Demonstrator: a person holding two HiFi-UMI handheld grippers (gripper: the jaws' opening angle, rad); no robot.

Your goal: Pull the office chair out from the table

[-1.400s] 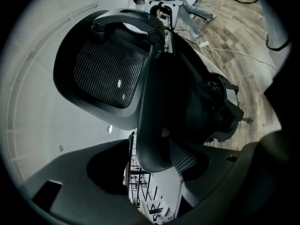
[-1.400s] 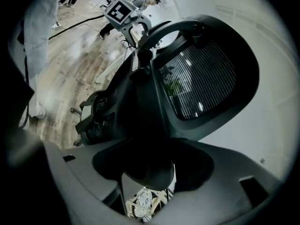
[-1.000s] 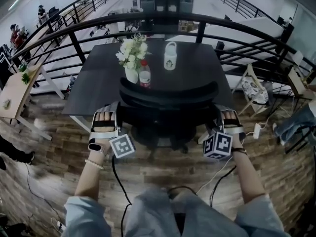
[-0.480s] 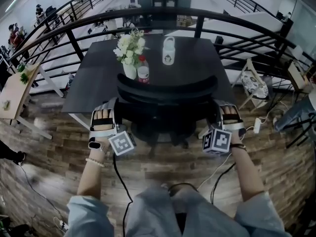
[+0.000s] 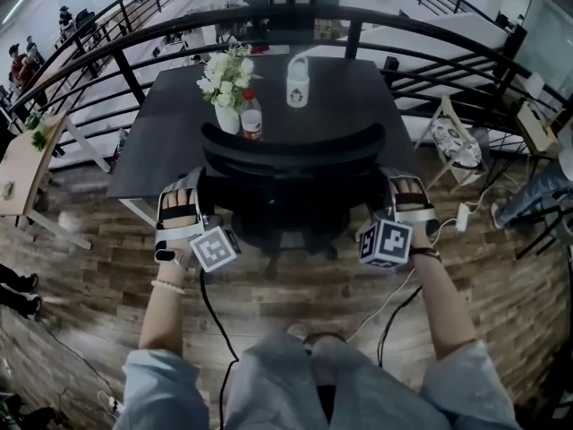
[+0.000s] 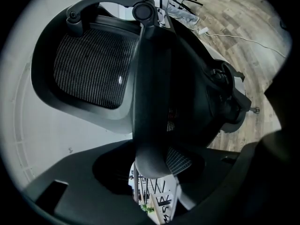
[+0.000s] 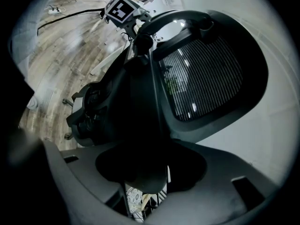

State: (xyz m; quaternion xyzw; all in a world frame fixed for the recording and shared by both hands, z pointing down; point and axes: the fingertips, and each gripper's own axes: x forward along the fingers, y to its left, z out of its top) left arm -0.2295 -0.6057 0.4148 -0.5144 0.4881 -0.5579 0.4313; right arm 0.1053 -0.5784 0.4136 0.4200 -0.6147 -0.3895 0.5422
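Note:
The black mesh-backed office chair (image 5: 291, 164) stands tucked against the near edge of the dark table (image 5: 358, 106). My left gripper (image 5: 199, 191) is at the left edge of the chair's back. In the left gripper view the back's frame (image 6: 140, 102) runs down between the jaws of my left gripper (image 6: 150, 172). My right gripper (image 5: 392, 191) is at the right edge, and the frame (image 7: 145, 107) sits between the jaws of my right gripper (image 7: 145, 172). Both pairs of jaws have just been closing and now press on the chair's back.
On the table stand a vase of pale flowers (image 5: 226, 88), a red-capped bottle (image 5: 252, 119) and a white jug (image 5: 297, 83). A black curved railing (image 5: 269, 16) runs behind the table. Cables (image 5: 210, 303) trail over the wooden floor (image 5: 295, 285) towards me. A folding stool (image 5: 452, 141) stands at the right.
The whole head view has slid up a little. Both grippers stay at the chair back's two edges, and the chair keeps its place against the table.

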